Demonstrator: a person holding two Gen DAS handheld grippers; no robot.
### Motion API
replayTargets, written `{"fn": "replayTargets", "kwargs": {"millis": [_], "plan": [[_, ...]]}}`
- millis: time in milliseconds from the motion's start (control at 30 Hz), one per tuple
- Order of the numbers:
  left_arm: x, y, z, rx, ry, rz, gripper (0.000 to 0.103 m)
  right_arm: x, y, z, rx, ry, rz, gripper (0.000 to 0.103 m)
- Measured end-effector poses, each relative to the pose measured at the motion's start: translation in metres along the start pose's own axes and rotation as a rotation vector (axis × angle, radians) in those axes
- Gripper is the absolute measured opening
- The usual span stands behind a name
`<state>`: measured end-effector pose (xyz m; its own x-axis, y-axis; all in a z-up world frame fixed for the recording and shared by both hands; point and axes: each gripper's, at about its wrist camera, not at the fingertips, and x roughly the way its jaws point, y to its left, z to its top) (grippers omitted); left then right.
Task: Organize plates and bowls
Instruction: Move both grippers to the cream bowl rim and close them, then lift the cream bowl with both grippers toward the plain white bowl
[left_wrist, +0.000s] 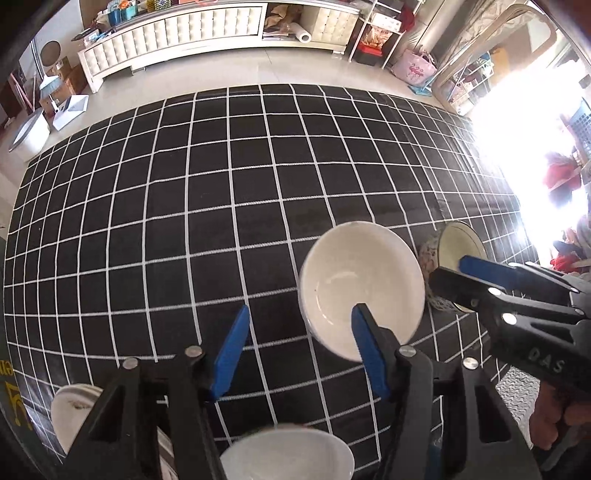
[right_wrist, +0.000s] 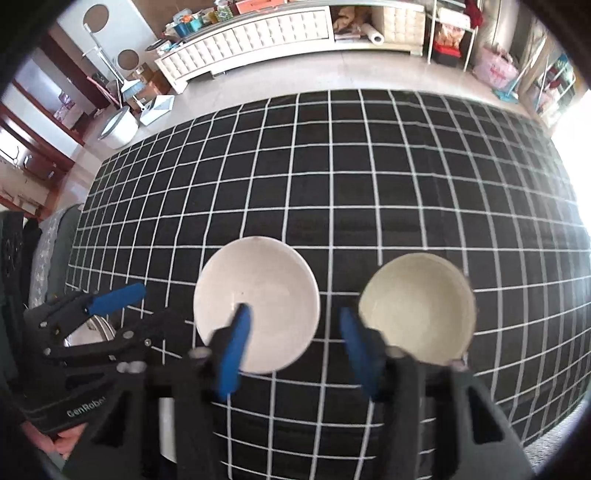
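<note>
**Two bowls on the checked cloth, both grippers above them**

Here, a black tablecloth ruled with white grid lines is seen covering a wide table, beyond whose far edge a long white tufted cabinet is stood against the wall. Toward the table's near edge, a white bowl is set upright on the cloth, and a cream bowl with a patterned outer wall is placed just beside it, nearer the right edge; the two are close, and whether they touch cannot be told. At the near left corner, a stack of white plates is partly seen, and another white bowl is caught, blurred, at the near edge beneath the tool.

The left gripper is held pointing steeply down, its blue pads parted; one pad is seen over the white bowl's near rim, the other over bare cloth, and nothing is clasped between them. The right gripper is likewise held released, its jaws straddling the gap between the two bowls, with no dish pressed by either pad. A hand is glimpsed on the left gripper's handle.
</note>
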<state>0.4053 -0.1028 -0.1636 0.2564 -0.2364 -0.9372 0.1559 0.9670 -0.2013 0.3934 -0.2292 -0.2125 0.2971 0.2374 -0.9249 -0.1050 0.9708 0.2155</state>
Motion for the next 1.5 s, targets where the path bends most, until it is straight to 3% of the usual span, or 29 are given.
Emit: {"fn": "replayTargets", "kwargs": {"millis": [67, 133, 333, 533, 667, 833, 1033, 1500], "plan": [[0.006, 0.002, 0.003, -0.004, 0.012, -0.002, 0.047, 0.008, 0.0, 0.003, -0.006, 0.016, -0.004, 0.042], [0.013, 0.004, 0.006, -0.003, 0.037, -0.01, 0.034, 0.015, -0.001, 0.004, -0.003, 0.04, -0.009, 0.035], [0.032, 0.012, 0.009, -0.02, 0.066, -0.02, 0.032, 0.026, -0.007, 0.004, 0.012, 0.066, -0.027, 0.03], [0.04, 0.013, 0.007, -0.011, 0.076, -0.024, 0.017, 0.037, -0.014, -0.001, 0.024, 0.097, -0.036, 0.014], [0.039, 0.007, 0.005, 0.004, 0.077, -0.033, 0.011, 0.041, -0.018, -0.004, 0.029, 0.108, -0.045, 0.011], [0.045, 0.002, -0.001, 0.007, 0.083, -0.034, 0.008, 0.042, -0.019, -0.005, 0.027, 0.102, -0.046, 0.008], [0.047, -0.009, 0.001, 0.033, 0.074, -0.003, 0.008, 0.04, -0.01, -0.011, -0.015, 0.088, -0.112, 0.008], [0.039, -0.014, -0.001, 0.047, 0.057, 0.012, 0.007, 0.031, -0.006, -0.011, 0.028, 0.083, -0.066, 0.008]]}}
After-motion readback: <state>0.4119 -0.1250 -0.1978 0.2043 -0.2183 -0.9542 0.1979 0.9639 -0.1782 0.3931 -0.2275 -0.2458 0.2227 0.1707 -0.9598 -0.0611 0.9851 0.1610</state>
